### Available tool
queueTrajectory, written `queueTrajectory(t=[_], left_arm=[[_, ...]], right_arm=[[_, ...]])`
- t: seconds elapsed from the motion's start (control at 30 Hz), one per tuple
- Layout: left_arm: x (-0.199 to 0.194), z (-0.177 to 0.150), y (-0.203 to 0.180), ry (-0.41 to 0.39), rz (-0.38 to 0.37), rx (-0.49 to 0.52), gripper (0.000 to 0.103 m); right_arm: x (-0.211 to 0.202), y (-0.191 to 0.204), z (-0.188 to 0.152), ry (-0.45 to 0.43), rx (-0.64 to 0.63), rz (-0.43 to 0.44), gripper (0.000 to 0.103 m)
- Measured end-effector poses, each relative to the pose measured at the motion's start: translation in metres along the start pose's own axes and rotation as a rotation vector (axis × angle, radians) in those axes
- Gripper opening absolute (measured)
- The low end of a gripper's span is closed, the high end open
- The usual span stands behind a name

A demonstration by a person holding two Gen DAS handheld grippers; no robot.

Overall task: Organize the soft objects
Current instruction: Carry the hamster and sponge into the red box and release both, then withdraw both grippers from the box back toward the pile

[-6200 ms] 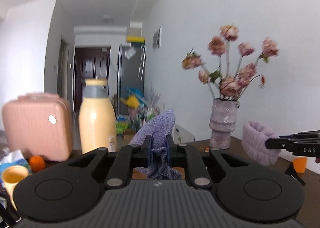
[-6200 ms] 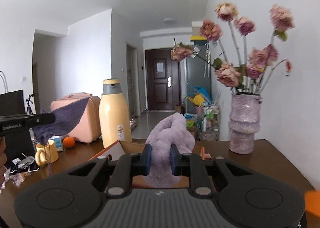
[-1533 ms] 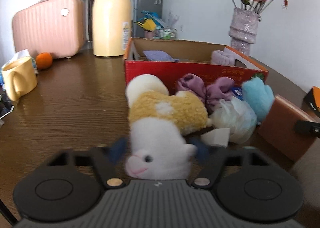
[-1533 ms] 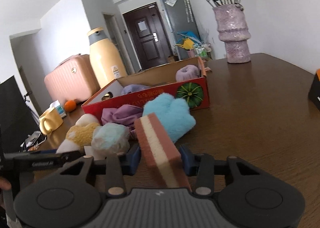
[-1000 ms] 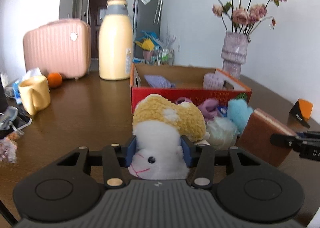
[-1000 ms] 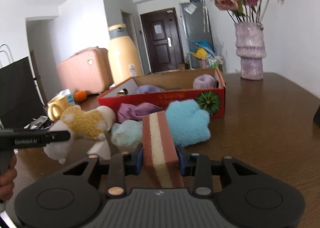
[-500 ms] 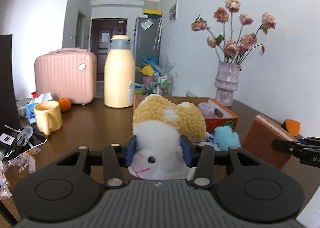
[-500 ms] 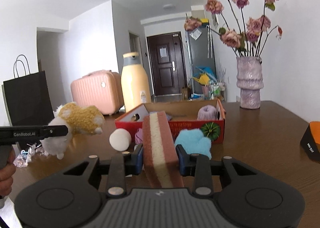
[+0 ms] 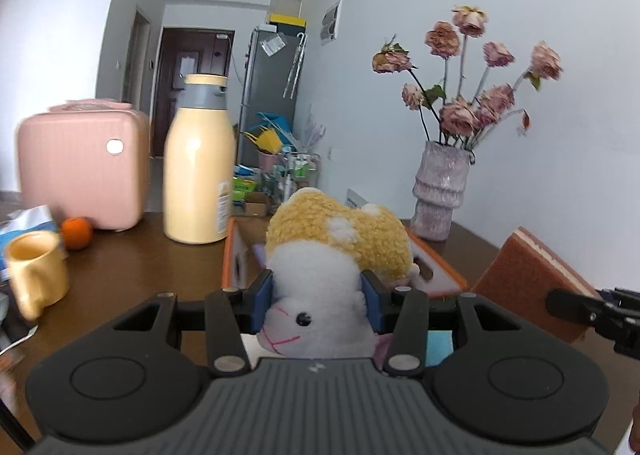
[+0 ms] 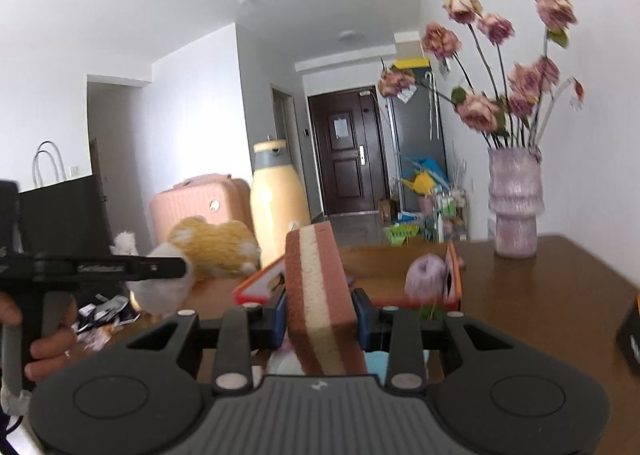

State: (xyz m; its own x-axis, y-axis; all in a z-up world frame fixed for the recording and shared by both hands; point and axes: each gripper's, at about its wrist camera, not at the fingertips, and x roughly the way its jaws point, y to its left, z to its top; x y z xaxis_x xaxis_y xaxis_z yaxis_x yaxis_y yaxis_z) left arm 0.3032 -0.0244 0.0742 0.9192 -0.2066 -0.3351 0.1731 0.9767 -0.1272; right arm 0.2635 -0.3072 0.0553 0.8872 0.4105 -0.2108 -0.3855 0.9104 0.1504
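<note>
Two grippers are each clamped on a soft thing above the table (image 9: 120,275). The left gripper (image 9: 318,305) has its fingers (image 9: 262,305) part-way apart, the blue pads pressed into the white head of a plush (image 9: 332,255) whose yellow body points away from the camera. In the right wrist view that plush (image 10: 208,251) hangs at the left, off the table, beyond the hand (image 10: 48,339) gripping the left handle. The right gripper (image 10: 320,313) has its fingers (image 10: 362,319) closer together, tight on both brown sides of a sponge (image 10: 320,287) with a cream stripe down the middle; the sponge juts forward and up. The same sponge (image 9: 524,279) shows at the right of the left wrist view. Beyond both lies an orange-edged box (image 10: 256,289) on the table, with a lilac roll (image 10: 426,279) inside at its right end. Farther off stand a yellow bottle (image 9: 198,171), a pink case (image 9: 80,171) and a vase (image 10: 514,203) of flowers.
</note>
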Motion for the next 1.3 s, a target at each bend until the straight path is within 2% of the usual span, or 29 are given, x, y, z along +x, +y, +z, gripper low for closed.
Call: queueTrajectory(t=[0.17,0.23,0.33,0.5,0.57,0.63,0.77,0.83,0.87,0.9,0.93,1.13,1.3], left_arm=[[0.095,0.040,0.009,0.058,0.052,-0.053,0.047],[0.133,0.051,0.012,0.102,0.044,-0.085,0.047],[0.191,0.060,0.016,0.198,0.023,-0.184,0.048],[0.277,0.059,0.014,0.331,0.025,-0.257,0.048],[0.300,0.055,0.013,0.366,0.048,-0.260,0.049],[0.317,0.051,0.010,0.394,0.065,-0.248,0.054],[0.331,0.042,0.005,0.437,0.068,-0.214,0.062],[0.326,0.040,0.005,0.424,0.057,-0.207,0.070],[0.324,0.041,0.005,0.418,0.053,-0.204,0.070],[0.320,0.043,0.005,0.406,0.051,-0.197,0.071],[0.315,0.045,0.005,0.396,0.050,-0.185,0.071],[0.270,0.069,0.000,0.336,0.070,-0.088,0.079],[0.202,0.094,0.003,0.197,0.128,-0.003,0.088]], right_arm=[[0.075,-0.031,0.037,0.037,0.019,-0.002,0.032],[0.113,-0.045,0.047,0.076,0.028,-0.023,0.032],[0.169,-0.065,0.056,0.133,0.076,-0.050,0.032],[0.255,-0.090,0.057,0.245,0.134,-0.133,0.032],[0.281,-0.098,0.052,0.288,0.188,-0.157,0.032],[0.295,-0.097,0.047,0.306,0.189,-0.177,0.033],[0.315,-0.090,0.032,0.358,0.174,-0.176,0.036],[0.316,-0.088,0.025,0.386,0.171,-0.165,0.037],[0.314,-0.087,0.024,0.385,0.171,-0.160,0.045],[0.310,-0.088,0.024,0.376,0.173,-0.164,0.053],[0.307,-0.089,0.027,0.364,0.175,-0.171,0.055],[0.268,-0.090,0.058,0.280,0.137,-0.168,0.060],[0.219,-0.076,0.077,0.208,0.070,-0.145,0.065]])
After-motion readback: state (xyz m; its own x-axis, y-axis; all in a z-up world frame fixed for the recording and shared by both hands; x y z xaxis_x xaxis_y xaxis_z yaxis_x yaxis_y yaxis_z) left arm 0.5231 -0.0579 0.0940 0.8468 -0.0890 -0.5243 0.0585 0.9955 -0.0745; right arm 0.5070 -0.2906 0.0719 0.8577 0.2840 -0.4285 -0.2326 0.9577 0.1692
